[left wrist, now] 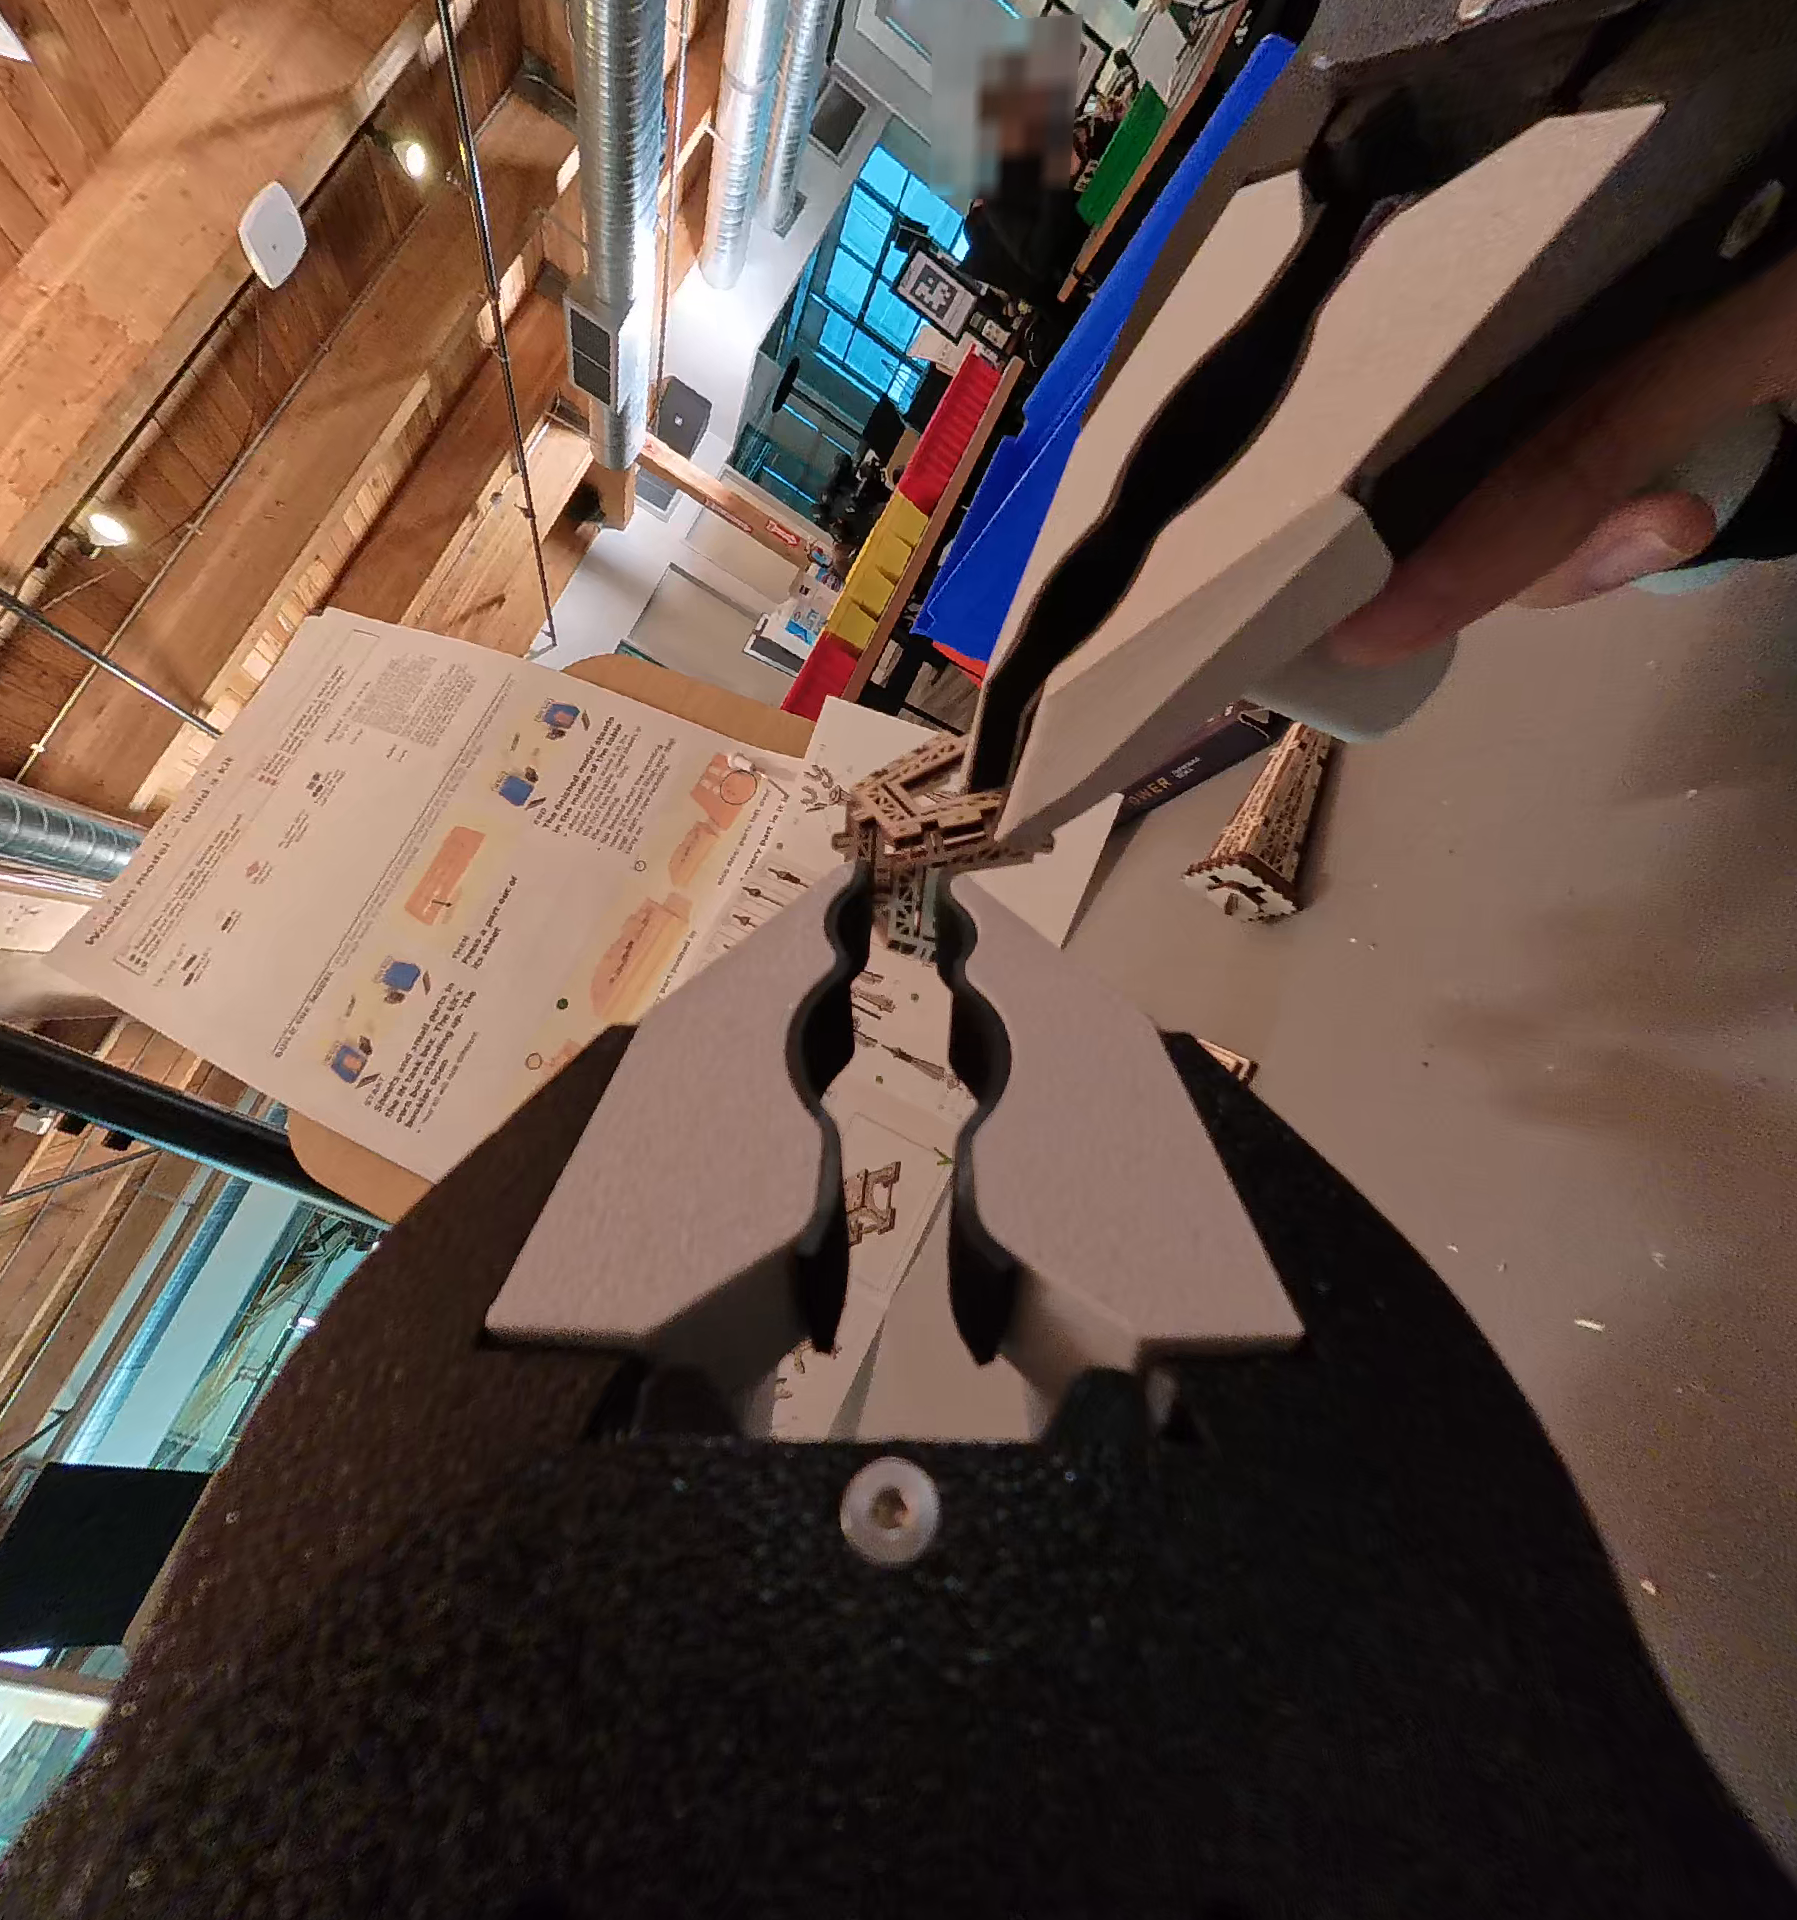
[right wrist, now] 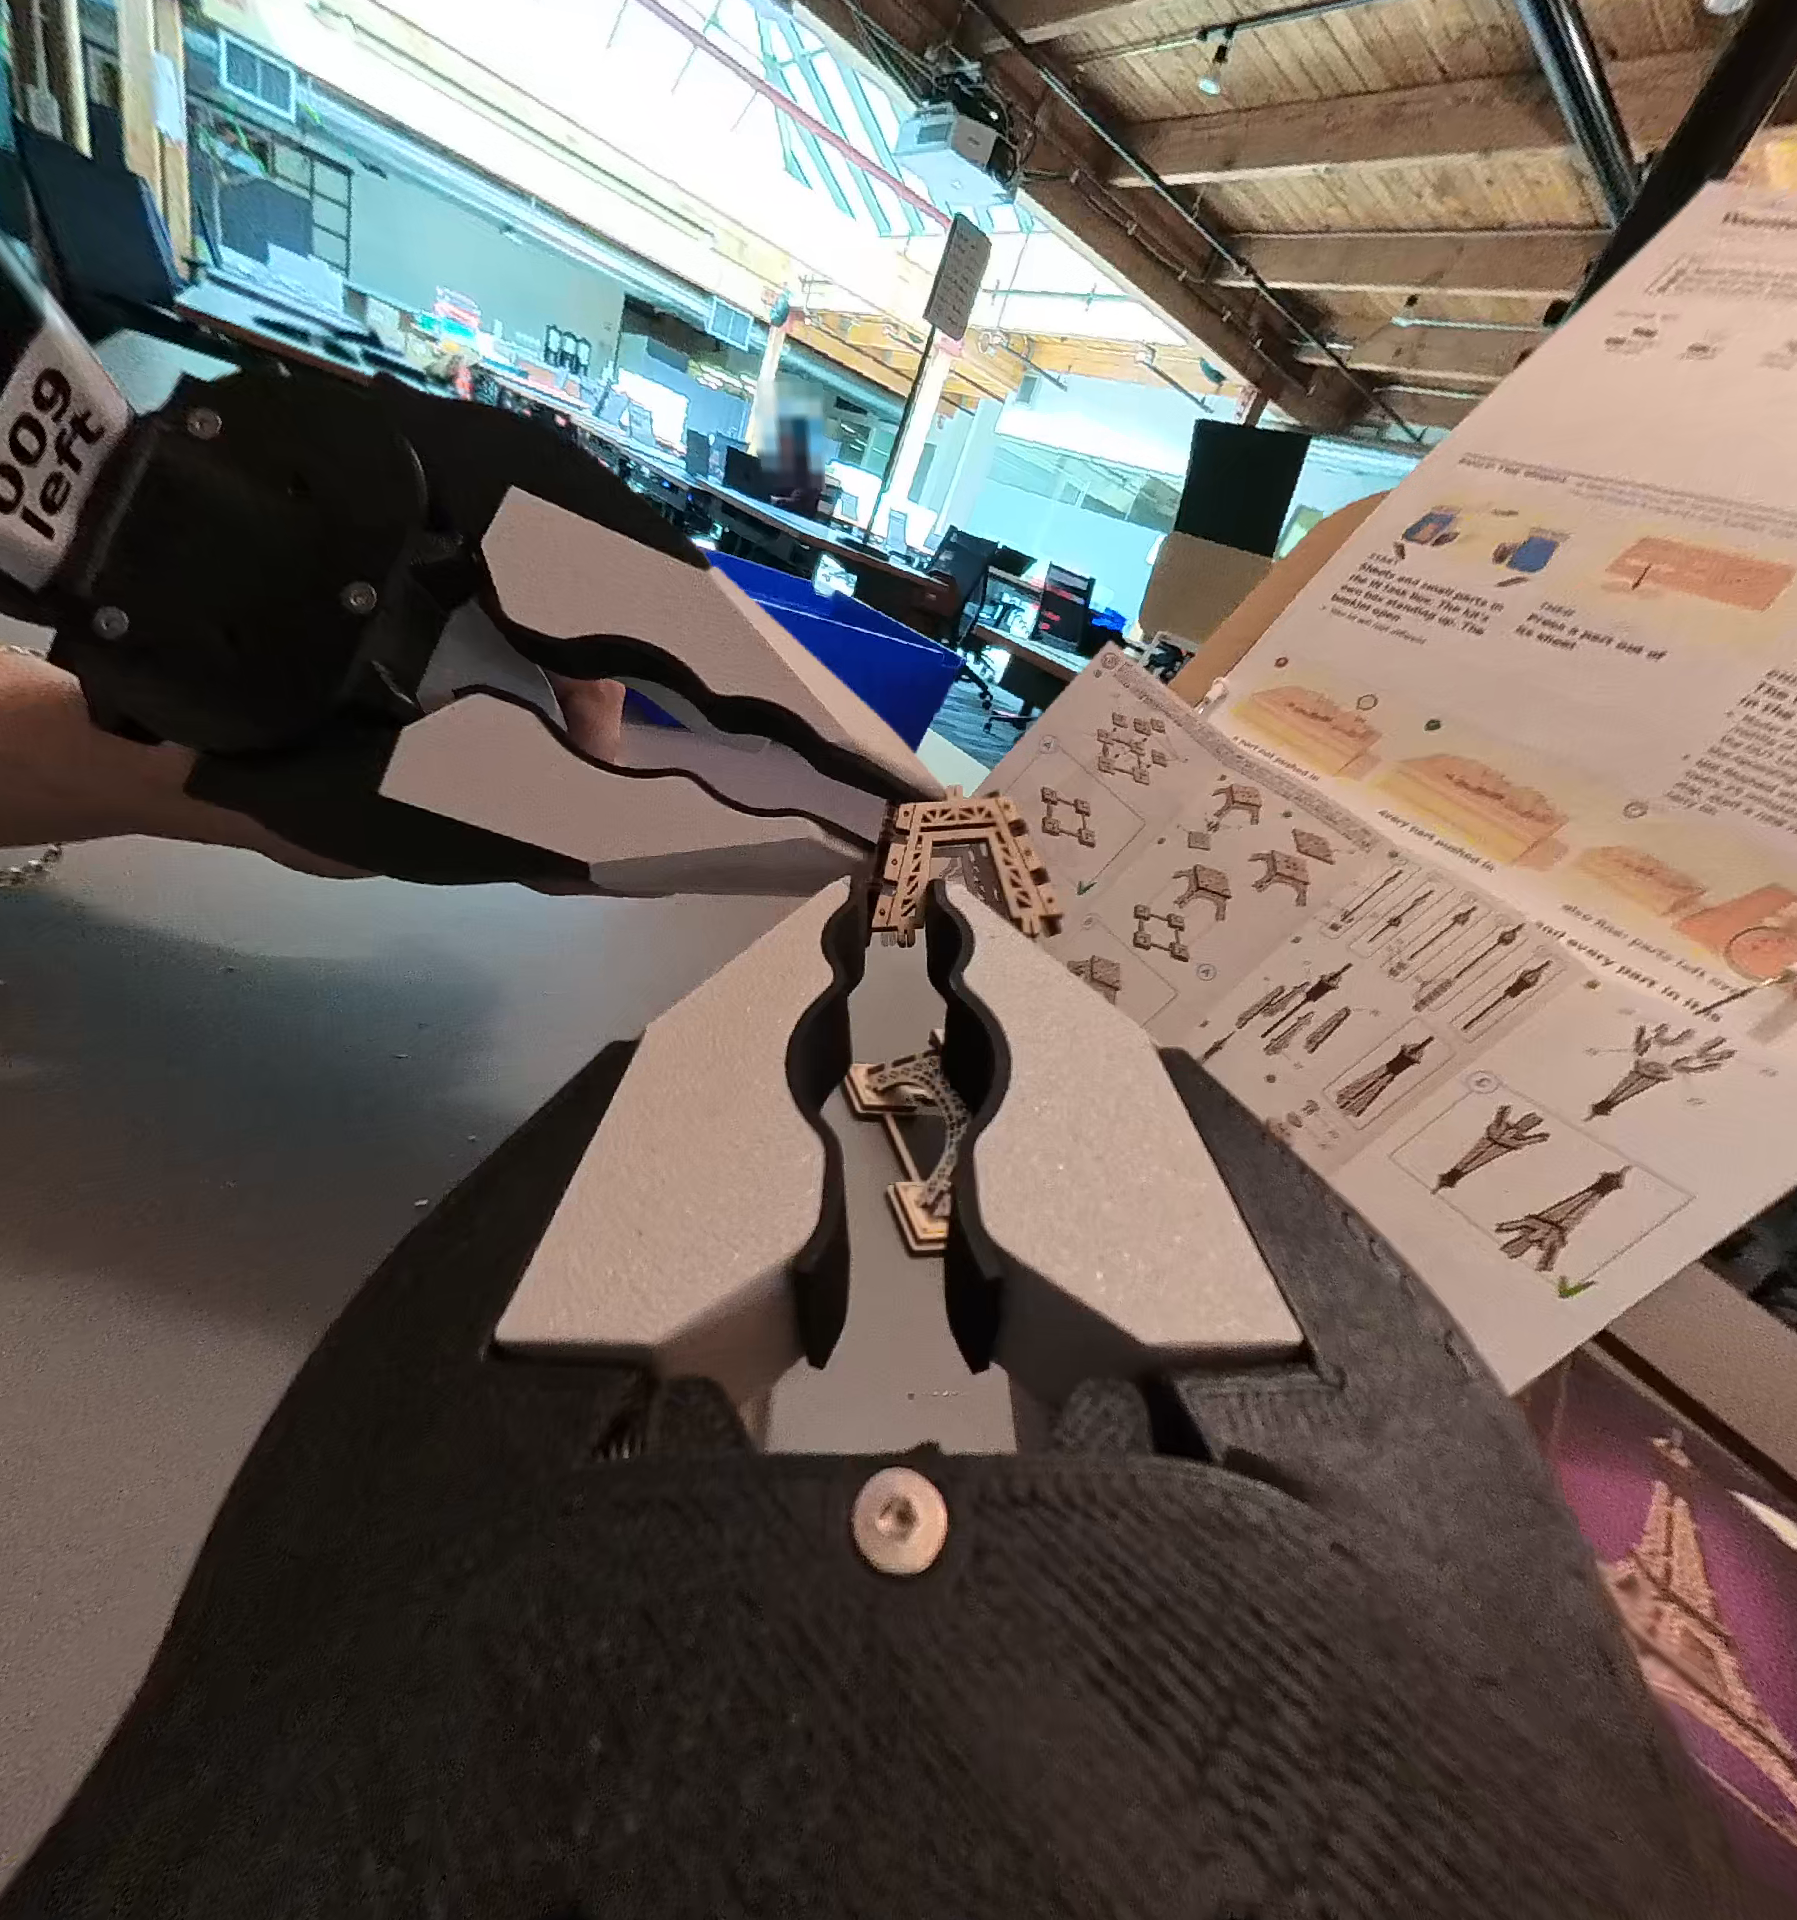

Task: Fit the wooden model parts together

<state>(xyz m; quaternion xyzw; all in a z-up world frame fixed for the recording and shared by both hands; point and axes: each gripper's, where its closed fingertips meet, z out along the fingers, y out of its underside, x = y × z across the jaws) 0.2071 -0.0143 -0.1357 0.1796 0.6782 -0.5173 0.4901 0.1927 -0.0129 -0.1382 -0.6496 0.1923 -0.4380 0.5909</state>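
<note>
Both the left gripper (left wrist: pixel 899 883) and the right gripper (right wrist: pixel 894 899) pinch the wooden lattice piece (right wrist: pixel 961 868) above the bench (right wrist: pixel 198 1039); 1 arched wooden base (right wrist: pixel 920 1127) lies below, instruction sheets (right wrist: pixel 1393 935) propped beside

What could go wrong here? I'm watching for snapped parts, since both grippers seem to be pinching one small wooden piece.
1. Both the left gripper and the right gripper are shut on the thin lattice assembly; twisting or squeezing might crack it.
2. They grip only at the fingertips, so it could slip and drop.
3. A dropped piece might strike the leg section lying on the table.
</note>
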